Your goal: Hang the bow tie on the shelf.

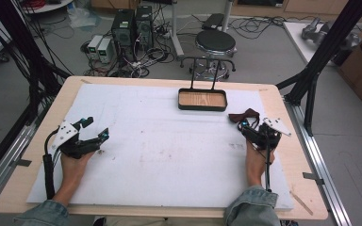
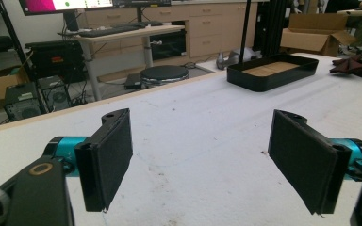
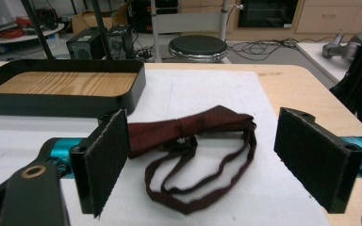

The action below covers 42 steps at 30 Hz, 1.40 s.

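A dark red fabric bow tie with a looped strap (image 3: 198, 141) is seen lying on the white-covered tabletop (image 1: 160, 150), near a black wood-bottomed tray (image 1: 202, 100). The right gripper (image 3: 217, 165) is held just before it, fingers spread apart and empty; the left gripper (image 2: 207, 160) is likewise held open.

Count on table: one black tray (image 1: 202, 107), one dark red bow tie (image 3: 188, 127) with strap, two hand-held grippers; floor beyond: one stool (image 1: 215, 43), apparently four computer boxes.

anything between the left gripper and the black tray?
Nothing. In the left gripper view, bare white mat runs from the open left gripper to the black tray. The high view shows the same.
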Each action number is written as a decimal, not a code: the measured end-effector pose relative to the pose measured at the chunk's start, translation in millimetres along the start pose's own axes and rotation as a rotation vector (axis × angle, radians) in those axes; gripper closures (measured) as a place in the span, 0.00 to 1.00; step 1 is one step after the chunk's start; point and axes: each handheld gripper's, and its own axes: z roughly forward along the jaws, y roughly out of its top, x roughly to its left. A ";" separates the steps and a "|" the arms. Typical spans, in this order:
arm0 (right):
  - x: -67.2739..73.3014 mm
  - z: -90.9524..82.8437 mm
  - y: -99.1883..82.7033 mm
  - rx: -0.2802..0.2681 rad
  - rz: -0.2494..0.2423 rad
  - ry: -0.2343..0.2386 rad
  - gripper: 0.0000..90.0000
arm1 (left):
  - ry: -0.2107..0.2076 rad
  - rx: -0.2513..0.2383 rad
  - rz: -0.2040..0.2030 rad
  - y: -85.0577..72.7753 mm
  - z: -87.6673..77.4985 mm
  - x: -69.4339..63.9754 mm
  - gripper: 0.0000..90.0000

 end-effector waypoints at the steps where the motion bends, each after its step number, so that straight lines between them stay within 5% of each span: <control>1: 1.0 3.1 1.2 0.000 -0.005 -0.003 0.22 | 0.001 0.000 0.002 -0.1 0.1 0.0 0.25; 15: -2.6 22.3 8.8 -0.008 0.095 0.009 0.27 | -0.002 -0.004 0.002 -0.2 0.7 0.0 0.25; 22: 24.4 27.9 45.9 -0.035 -0.054 -0.014 0.27 | -0.004 -0.001 0.004 -0.2 0.6 -0.1 0.25; 30: 11.1 57.5 23.8 0.173 0.036 -0.093 0.27 | -0.009 -0.002 0.003 -0.2 0.5 -0.2 0.25; 42: 12.7 75.9 5.8 0.268 0.100 -0.072 0.41 | -0.010 -0.002 0.005 -0.1 0.6 -0.4 0.26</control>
